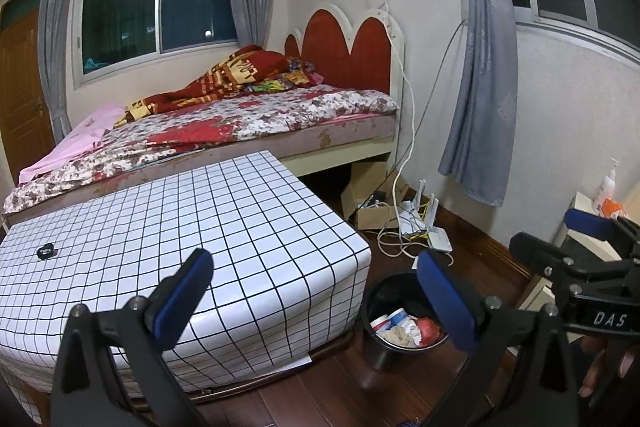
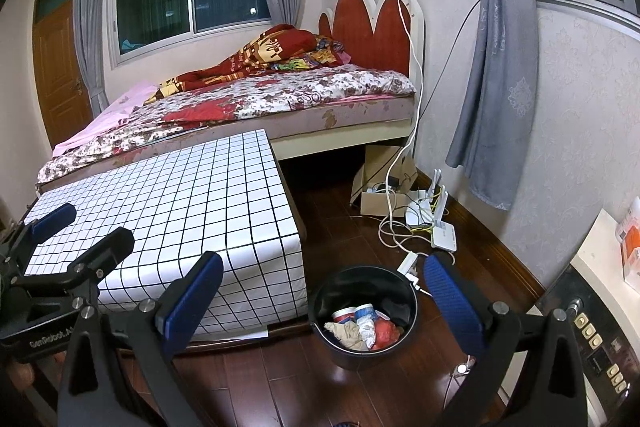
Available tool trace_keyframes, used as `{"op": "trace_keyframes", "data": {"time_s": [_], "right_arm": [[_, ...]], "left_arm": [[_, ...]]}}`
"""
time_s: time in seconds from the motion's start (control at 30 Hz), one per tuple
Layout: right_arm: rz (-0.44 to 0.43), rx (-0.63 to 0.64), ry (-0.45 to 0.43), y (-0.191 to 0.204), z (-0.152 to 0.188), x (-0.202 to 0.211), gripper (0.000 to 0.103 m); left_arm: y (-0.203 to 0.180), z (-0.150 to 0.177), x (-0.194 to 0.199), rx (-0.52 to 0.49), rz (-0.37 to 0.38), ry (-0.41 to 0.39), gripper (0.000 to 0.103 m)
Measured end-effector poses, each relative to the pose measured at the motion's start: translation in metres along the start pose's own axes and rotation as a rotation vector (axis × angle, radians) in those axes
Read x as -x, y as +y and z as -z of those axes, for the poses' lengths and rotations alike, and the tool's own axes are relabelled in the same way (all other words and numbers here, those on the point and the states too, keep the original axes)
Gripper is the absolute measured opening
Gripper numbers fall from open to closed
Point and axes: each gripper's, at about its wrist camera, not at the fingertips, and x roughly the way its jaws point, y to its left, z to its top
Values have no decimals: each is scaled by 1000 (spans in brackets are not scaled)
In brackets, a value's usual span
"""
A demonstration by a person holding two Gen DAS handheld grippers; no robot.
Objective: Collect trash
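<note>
Both grippers are spread wide and hold nothing. The left gripper (image 1: 316,291) hangs over the corner of the checked worktop (image 1: 224,219), with the black bin (image 1: 374,343) on the wooden floor (image 2: 304,383) below and to its right. The right gripper (image 2: 324,295) sits almost directly above that bin (image 2: 332,347), so the right hand looks the nearer one to it.

The bin is round, upright and open-topped, standing just beside the worktop's near corner. Inside lie a crumpled tan wad, a white and blue wrapper, something red and two small tubs (the details are too small to name further).

The only loose thing on the worktop is a small black ring-shaped object (image 1: 47,251), far to the left of the left gripper and well apart from the bin. If it counts as trash, the left hand is better placed; the reach would go leftward across the cloth.
</note>
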Motion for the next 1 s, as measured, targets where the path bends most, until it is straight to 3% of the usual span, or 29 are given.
{"op": "trace_keyframes", "data": {"time_s": [1.0], "right_arm": [[15,4,0,5,5,-1,102]], "left_arm": [[-4,-1,-1,-28,29,2,102]]}}
